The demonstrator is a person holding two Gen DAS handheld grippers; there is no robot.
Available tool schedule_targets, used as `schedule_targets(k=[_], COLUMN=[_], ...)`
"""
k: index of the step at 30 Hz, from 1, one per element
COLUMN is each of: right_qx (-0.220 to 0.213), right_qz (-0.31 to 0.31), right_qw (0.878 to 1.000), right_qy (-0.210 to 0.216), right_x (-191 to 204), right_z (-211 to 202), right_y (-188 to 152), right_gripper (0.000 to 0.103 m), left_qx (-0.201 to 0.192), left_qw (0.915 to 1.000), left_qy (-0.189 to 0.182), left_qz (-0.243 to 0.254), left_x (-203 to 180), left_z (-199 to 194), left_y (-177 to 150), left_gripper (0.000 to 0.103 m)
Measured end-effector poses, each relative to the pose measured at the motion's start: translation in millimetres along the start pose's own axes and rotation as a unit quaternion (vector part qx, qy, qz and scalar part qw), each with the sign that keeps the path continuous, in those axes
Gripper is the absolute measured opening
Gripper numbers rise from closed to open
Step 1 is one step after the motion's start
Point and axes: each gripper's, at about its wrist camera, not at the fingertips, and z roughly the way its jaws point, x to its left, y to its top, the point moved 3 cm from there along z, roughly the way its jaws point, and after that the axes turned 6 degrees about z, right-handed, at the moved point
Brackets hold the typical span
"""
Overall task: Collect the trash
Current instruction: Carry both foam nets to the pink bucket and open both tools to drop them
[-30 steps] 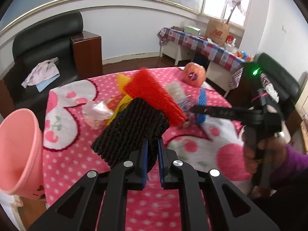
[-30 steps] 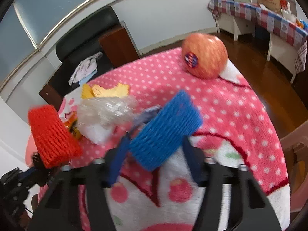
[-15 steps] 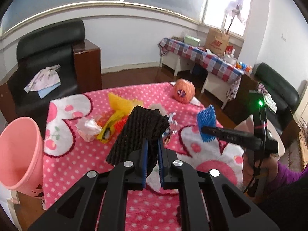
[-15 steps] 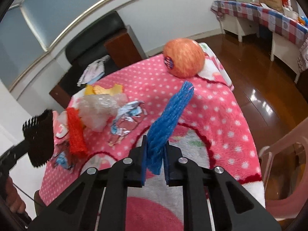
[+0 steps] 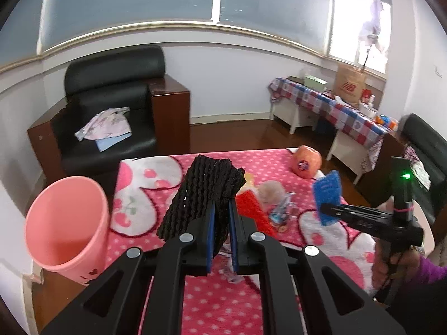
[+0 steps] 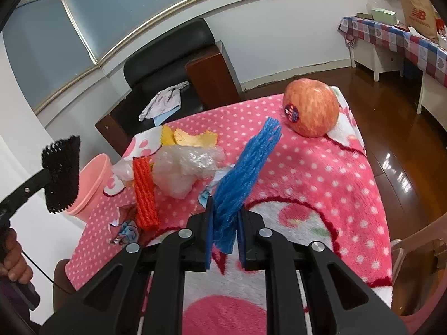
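Left wrist view shows our left gripper (image 5: 221, 217) clamped on a black foam net (image 5: 204, 192), lifted just right of the pink bin (image 5: 67, 223). Our right gripper (image 6: 225, 223) is pinched on a blue foam net (image 6: 245, 167), raised well right of the pink bin. Both nets look feather-light, soft and springy, so we judge they squash flat under the pads and hold best gripped across the middle. A red foam net (image 6: 144, 192), crumpled clear plastic (image 6: 187, 167) and yellow scraps (image 6: 190, 138) lie on the pink spotted cloth (image 6: 321, 173) right of the bin; the apple (image 6: 310, 109) sits farthest from it
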Motion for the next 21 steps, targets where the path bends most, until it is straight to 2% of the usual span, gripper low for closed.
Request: schedule_targets(k=[6, 9, 12, 16, 21], right_qx=[-0.006, -0.005, 0.005, 0.038, 0.076], right_qz=[-0.021, -0.036, -0.054, -0.084, -0.125], right_qw=[1.000, 0.998, 0.995, 0.985, 0.974], right_qy=[0.021, 0.045, 0.085, 0.148, 0.172], right_x=[35.5, 63.8, 105.3, 176.3, 247.3], right_z=[2.6, 9.7, 23.2, 52.9, 94.9], right_y=[18.9, 29.8, 39.7, 43.6, 28.5], right_gripper=[0.015, 0.015, 0.015, 0.015, 0.015], left_qx=[-0.017, -0.018, -0.020, -0.020, -0.006], left_qw=[0.9990, 0.9971, 0.9937, 0.9876, 0.9799], left_qy=[0.034, 0.067, 0.099, 0.133, 0.160], left_qz=[-0.025, -0.032, -0.049, -0.082, -0.119], left_x=[36.5, 61.1, 89.9, 134.1, 183.6], left_z=[-1.3, -4.8, -11.7, -18.1, -14.2], left_y=[1.8, -1.7, -7.9, -19.9, -42.0], left_gripper=[0.009, 0.009, 0.009, 0.009, 0.009])
